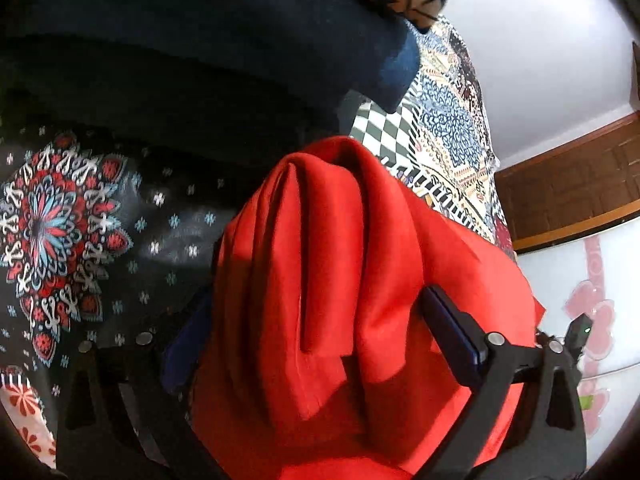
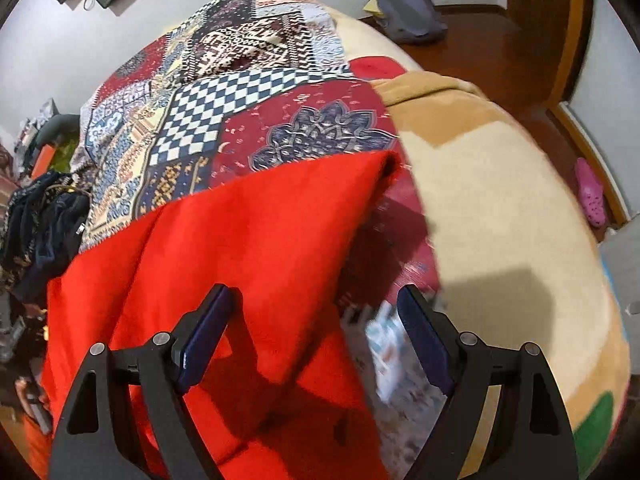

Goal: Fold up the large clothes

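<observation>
My left gripper (image 1: 316, 344) has a thick bunch of the red garment (image 1: 320, 260) filling the space between its pads; it looks clamped, though the left pad is mostly buried in cloth. My right gripper (image 2: 316, 332) stands wide with nothing pinched, the red garment (image 2: 224, 248) draped under its left finger (image 2: 200, 336) toward 9 o'clock. Beyond, at 12 o'clock, the patchwork bedspread (image 2: 248, 92) covers the bed, a beige blanket (image 2: 492, 208) at 3 o'clock. Farther off, a grey bag (image 2: 412, 4) lies on the wooden floor (image 2: 480, 40).
</observation>
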The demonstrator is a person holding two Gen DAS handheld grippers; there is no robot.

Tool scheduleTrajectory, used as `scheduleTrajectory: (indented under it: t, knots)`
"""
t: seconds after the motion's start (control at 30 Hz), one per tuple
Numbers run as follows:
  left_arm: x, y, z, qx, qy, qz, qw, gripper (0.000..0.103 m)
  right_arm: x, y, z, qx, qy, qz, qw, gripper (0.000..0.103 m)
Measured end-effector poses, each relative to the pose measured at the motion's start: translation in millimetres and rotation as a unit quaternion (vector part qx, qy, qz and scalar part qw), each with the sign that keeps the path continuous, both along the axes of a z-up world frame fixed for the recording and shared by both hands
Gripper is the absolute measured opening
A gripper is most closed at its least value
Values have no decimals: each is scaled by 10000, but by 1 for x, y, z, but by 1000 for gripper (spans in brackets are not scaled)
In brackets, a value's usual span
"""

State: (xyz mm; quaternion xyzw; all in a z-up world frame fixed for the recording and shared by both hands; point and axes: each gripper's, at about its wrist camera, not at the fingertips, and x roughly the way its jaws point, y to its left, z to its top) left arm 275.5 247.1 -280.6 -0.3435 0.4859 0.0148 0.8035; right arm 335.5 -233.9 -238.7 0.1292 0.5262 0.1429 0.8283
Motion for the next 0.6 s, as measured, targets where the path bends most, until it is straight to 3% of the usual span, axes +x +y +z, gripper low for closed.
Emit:
scheduleTrajectory:
  t: [0.1, 0.13, 0.17, 0.23, 0.27, 0.3, 0.43, 0.47, 0.6]
  knots:
    - [-3, -8, 3, 278, -181, -18, 9994, 88, 7, 5, -3, 117, -4, 21, 9999, 62]
    - [-4, -9, 4, 324, -207, -23, 9993, 85, 9, 8, -5, 196, 52, 52, 9998, 48]
    - [-7, -9, 5, 353, -227, -22, 9991, 78, 9, 10, -8, 331, 138, 112, 9993, 37]
    - [-13, -6, 9, 384, -272, 61, 9989, 64, 9, 14, -7, 265, 89, 112, 9995, 31]
    - [-17, -4, 12, 449, -283, 122, 9985, 50, 6, 15, -4, 249, 16, 142, 9996, 20]
    - [-20, -3, 15, 503, -298, 109, 9982, 42, 4, 14, 0, 264, -35, 137, 9996, 17]
    - [-30, -4, 27, 771, -327, 15, 9965, 28, -2, 9, 15, 401, -275, 99, 9988, 13]
    - [-30, -8, 31, 834, -357, -43, 9959, 20, -5, 8, 21, 411, -357, 98, 9985, 12]
    - [-36, -31, 64, 1420, -589, -273, 9877, 20, -13, 9, 42, 407, -607, 121, 9972, 12]
